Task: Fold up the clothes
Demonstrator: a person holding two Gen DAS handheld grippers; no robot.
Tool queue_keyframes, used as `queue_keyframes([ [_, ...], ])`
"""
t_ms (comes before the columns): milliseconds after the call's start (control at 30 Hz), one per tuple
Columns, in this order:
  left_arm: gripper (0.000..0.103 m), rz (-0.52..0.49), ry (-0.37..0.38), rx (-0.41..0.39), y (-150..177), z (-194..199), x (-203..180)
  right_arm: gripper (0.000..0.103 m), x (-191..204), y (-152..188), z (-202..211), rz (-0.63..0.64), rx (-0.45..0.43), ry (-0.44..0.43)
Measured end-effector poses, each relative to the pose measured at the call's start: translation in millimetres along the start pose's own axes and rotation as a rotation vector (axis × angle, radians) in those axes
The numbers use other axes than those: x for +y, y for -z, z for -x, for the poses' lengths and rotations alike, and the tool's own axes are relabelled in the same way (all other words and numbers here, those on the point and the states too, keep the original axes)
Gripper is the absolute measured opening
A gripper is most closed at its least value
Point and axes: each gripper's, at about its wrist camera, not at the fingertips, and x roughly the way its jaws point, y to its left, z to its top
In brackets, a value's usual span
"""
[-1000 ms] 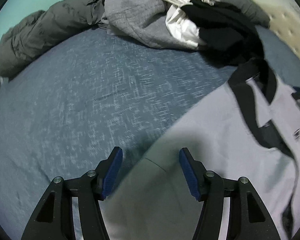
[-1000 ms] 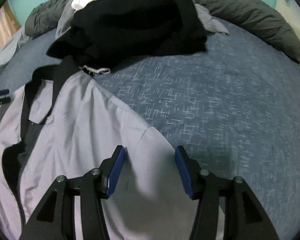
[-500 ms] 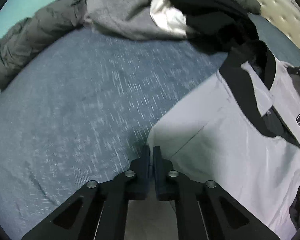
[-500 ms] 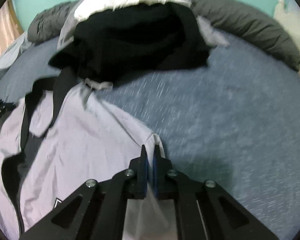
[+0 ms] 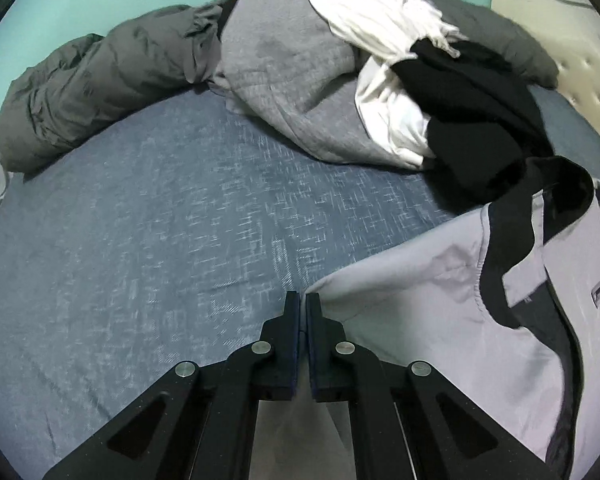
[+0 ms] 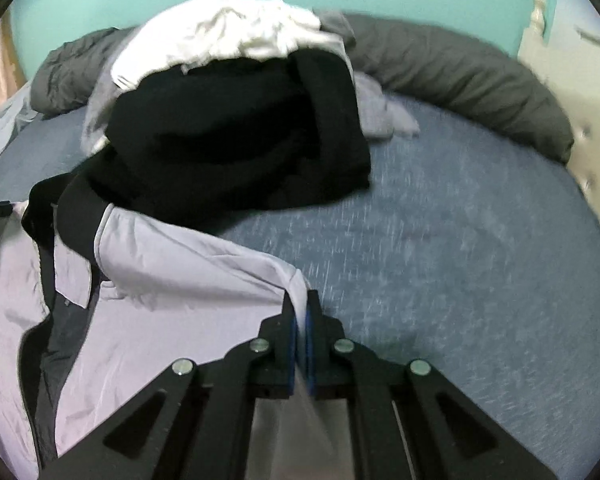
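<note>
Left wrist view
Left gripper point(image 5: 302, 300): fingers clenched on the jacket's edge, a sliver of pale cloth caught between them.
Jacket point(image 5: 428, 308): pale lilac-grey, smooth thin fabric with a black collar and black trim down the open front; a small dark label on the chest. It lies on the bed point(image 5: 160, 240) toward its right side, and the pinched corner is raised off the sheet, with soft creases running from the fingers toward the collar.
Pile point(image 5: 380, 92): grey, white and black clothes heaped at the bed's far edge, the black one touching the jacket's collar.
Duvet point(image 5: 92, 92): dark grey, bunched along the far left edge.

Right wrist view
Right gripper point(image 6: 302, 312): fingers clamped on the jacket's point(image 6: 172, 280) other edge; the pale cloth runs up between the blue pads and hangs below them.
Jacket: spread over the bed's point(image 6: 460, 260) left part, lifted at the pinched corner into a ridge; the front lies open, showing dark lining.
Pile point(image 6: 236, 128): black garment with white on top, overlapping the collar at the far edge.
Duvet point(image 6: 452, 68): rolled along the far right edge.
</note>
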Motion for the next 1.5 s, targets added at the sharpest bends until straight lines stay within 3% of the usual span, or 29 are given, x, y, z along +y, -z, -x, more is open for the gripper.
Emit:
queue_keyframes([
  [133,0.007,0.038,0.006,0.032,-3.1,-21.3,-2.1,0.012,-4.1,9.3,-20.4,-0.037,0.045,0.015],
  [167,0.009,0.045,0.003,0.026,-2.4,-22.1,-1.8,0.020,-5.1,9.9,-19.9,-0.049,0.030,0.027],
  [200,0.021,0.051,0.001,0.019,-1.8,-22.9,-1.5,0.031,-5.5,10.4,-16.4,-0.052,0.011,0.038],
  [267,0.030,0.072,0.000,-0.005,-1.0,-16.9,1.1,0.049,-5.7,10.1,-5.1,-0.063,-0.036,0.039],
  [300,0.035,0.088,-0.009,-0.024,-0.4,-8.3,3.2,0.051,-5.4,9.3,2.7,-0.073,-0.063,0.025],
  [433,0.041,0.105,-0.021,-0.096,5.6,27.1,2.6,0.051,-4.4,5.9,34.1,-0.112,-0.172,-0.029],
  [567,0.049,0.071,0.003,-0.123,26.0,55.9,-15.0,0.051,34.4,-0.6,40.2,-0.070,-0.124,-0.171],
  [700,0.057,0.079,0.033,-0.078,50.0,56.5,-27.4,0.051,68.6,-9.6,28.1,-0.086,-0.057,-0.153],
  [933,0.058,0.155,0.084,-0.061,80.2,54.7,-29.4,0.056,124.4,-24.4,2.5,-0.084,0.054,-0.095],
  [1067,0.060,0.192,0.122,-0.088,95.0,63.3,-27.6,0.056,138.9,-31.2,-21.5,-0.078,0.094,0.006],
  [1233,0.060,0.228,0.168,-0.081,109.6,60.8,-24.3,0.055,129.8,-31.3,-43.3,-0.217,0.121,0.025],
  [1333,0.060,0.234,0.171,-0.089,115.9,60.6,-19.5,0.040,128.2,-30.7,-49.0,-0.257,0.120,0.045],
  [1367,0.060,0.236,0.172,-0.089,117.0,60.2,-17.8,0.024,128.2,-30.2,-52.0,-0.257,0.131,0.066],
  [1500,0.060,0.246,0.173,-0.088,121.5,58.5,-13.2,0.013,119.9,-25.2,-51.4,-0.300,0.126,0.045],
])
